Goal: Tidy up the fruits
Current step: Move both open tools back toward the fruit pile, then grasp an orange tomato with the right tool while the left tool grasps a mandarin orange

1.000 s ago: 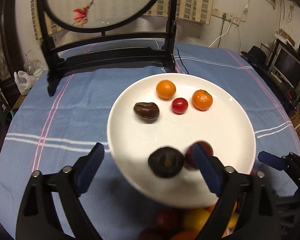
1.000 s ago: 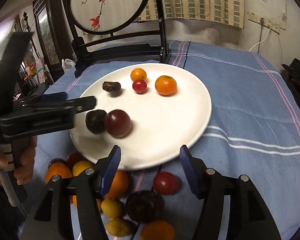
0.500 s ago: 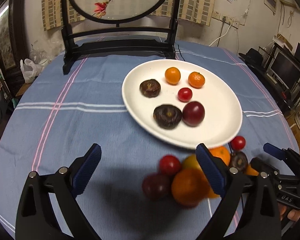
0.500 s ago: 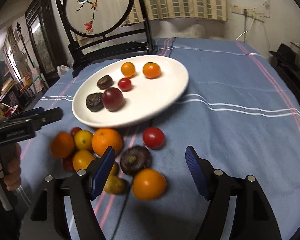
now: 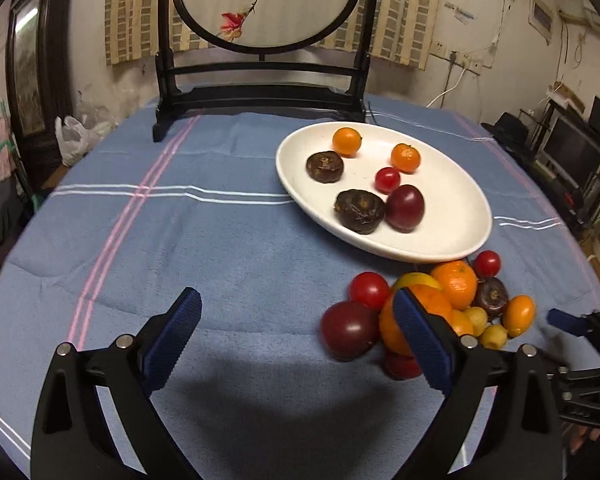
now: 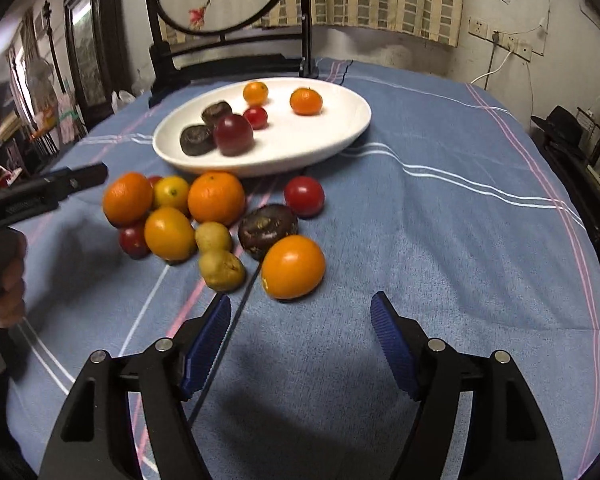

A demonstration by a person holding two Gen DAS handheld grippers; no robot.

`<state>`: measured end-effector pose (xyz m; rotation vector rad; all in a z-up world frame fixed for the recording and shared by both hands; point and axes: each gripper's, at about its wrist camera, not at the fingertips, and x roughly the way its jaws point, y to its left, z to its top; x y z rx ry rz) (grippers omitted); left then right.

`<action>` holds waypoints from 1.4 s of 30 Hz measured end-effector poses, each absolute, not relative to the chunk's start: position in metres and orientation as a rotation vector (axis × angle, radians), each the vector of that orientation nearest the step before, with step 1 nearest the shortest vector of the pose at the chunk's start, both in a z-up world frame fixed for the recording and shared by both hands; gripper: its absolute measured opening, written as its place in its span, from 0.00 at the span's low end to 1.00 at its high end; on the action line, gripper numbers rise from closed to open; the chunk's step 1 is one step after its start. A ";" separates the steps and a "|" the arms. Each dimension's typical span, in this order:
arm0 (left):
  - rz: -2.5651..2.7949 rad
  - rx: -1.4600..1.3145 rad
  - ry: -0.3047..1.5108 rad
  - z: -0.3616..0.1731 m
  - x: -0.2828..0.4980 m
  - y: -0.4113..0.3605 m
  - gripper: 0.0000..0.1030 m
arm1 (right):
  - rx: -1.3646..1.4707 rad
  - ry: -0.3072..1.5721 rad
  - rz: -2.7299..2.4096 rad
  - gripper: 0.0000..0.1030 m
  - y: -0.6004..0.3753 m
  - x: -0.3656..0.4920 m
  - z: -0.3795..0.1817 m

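A white plate (image 5: 452,224) (image 6: 332,136) holds two small oranges, a cherry tomato, a dark red plum (image 5: 405,208) and two dark wrinkled fruits. A pile of loose fruit (image 5: 428,304) (image 6: 204,216) lies on the blue cloth in front of the plate: oranges, tomatoes, plums, small yellow fruits, a dark wrinkled one. My left gripper (image 5: 296,340) is open and empty, low over the cloth, left of the pile. My right gripper (image 6: 300,344) is open and empty, just short of a large orange (image 6: 293,266).
A black wooden stand with a round embroidered screen (image 5: 260,92) stands at the table's far edge behind the plate. A thin black cable (image 6: 236,312) runs across the cloth under the pile. The blue tablecloth (image 5: 180,240) is bare on the left.
Both grippers have pulled back from the plate toward the table's near side. The dark wrinkled fruit now rests on the plate beside the plum. The loose pile has come into full view.
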<state>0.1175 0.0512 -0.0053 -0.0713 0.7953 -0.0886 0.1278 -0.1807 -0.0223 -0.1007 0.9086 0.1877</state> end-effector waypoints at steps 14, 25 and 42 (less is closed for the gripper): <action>-0.116 -0.074 0.812 -0.007 0.118 0.045 0.92 | -0.115 0.965 0.178 0.37 -0.167 0.162 -0.035; -0.144 -0.062 0.803 -0.005 0.111 0.035 0.92 | -0.073 0.942 0.205 0.37 -0.176 0.151 -0.036; -0.141 -0.008 0.752 0.000 0.104 0.006 0.91 | -0.079 0.952 0.247 0.37 -0.176 0.147 -0.033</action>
